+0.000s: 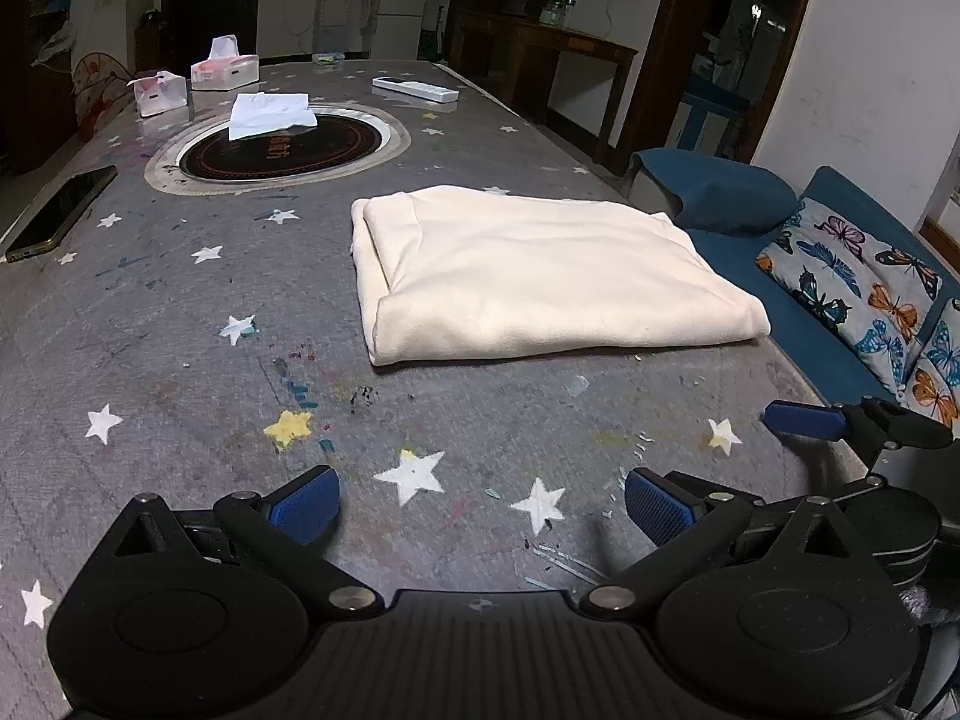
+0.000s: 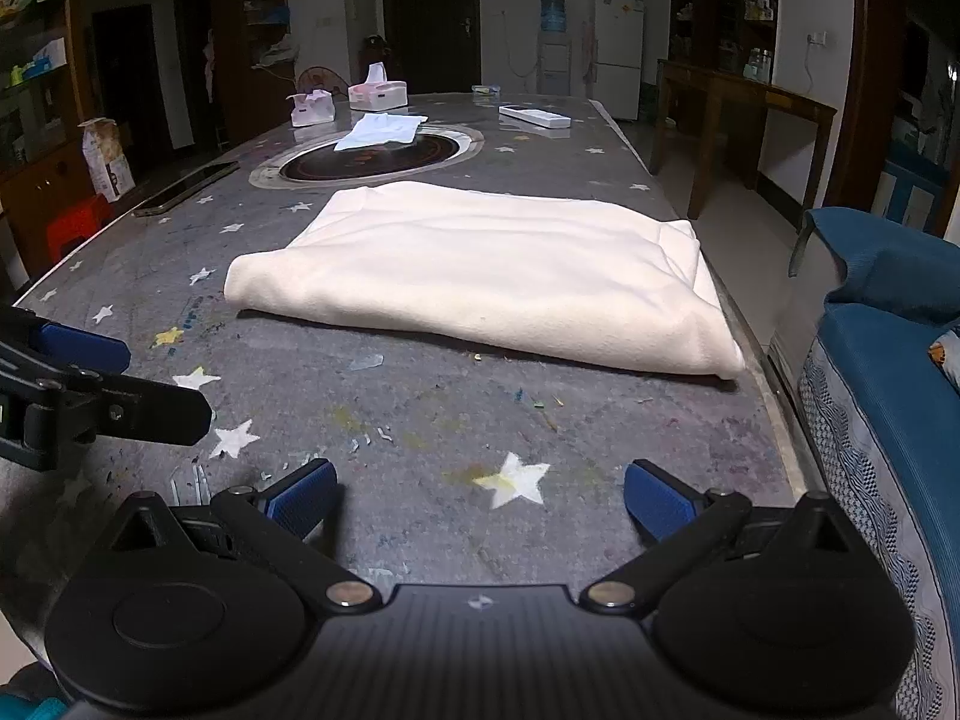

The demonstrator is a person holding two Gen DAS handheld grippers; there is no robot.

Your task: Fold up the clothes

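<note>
From my station I log the cream garment (image 1: 540, 273) lying folded into a thick rectangle on the grey star-print worktop (image 1: 180, 330), toward its right edge and ahead of both tools. Its layered fold edges show on the left side in the left wrist view; in the right wrist view its near right corner (image 2: 714, 360) sits close to the worktop rim.

My left gripper (image 1: 483, 507) hovers over bare worktop with its blue pads well apart and nothing between them. My right gripper (image 2: 480, 501) is likewise spread wide and holds nothing. Neither touches the garment. The right gripper's finger (image 1: 804, 420) shows at the right edge of the left view, just beside the left tool.

Containers: at the far left end stand two tissue boxes. The larger tissue box (image 1: 225, 71) has a white sheet standing up from its top slot. The small pink box (image 1: 159, 93) beside it has crumpled tissue at its opening; I cannot tell how full either is.

Other items noted: a loose white cloth (image 1: 270, 114) lying partly over the round black cooktop (image 1: 282, 150) set into the worktop, a white remote (image 1: 415, 89) beyond it, and a dark phone (image 1: 63, 213) near the left edge. A blue sofa (image 1: 780, 276) with a butterfly cushion (image 1: 858, 276) stands just past the right edge.
</note>
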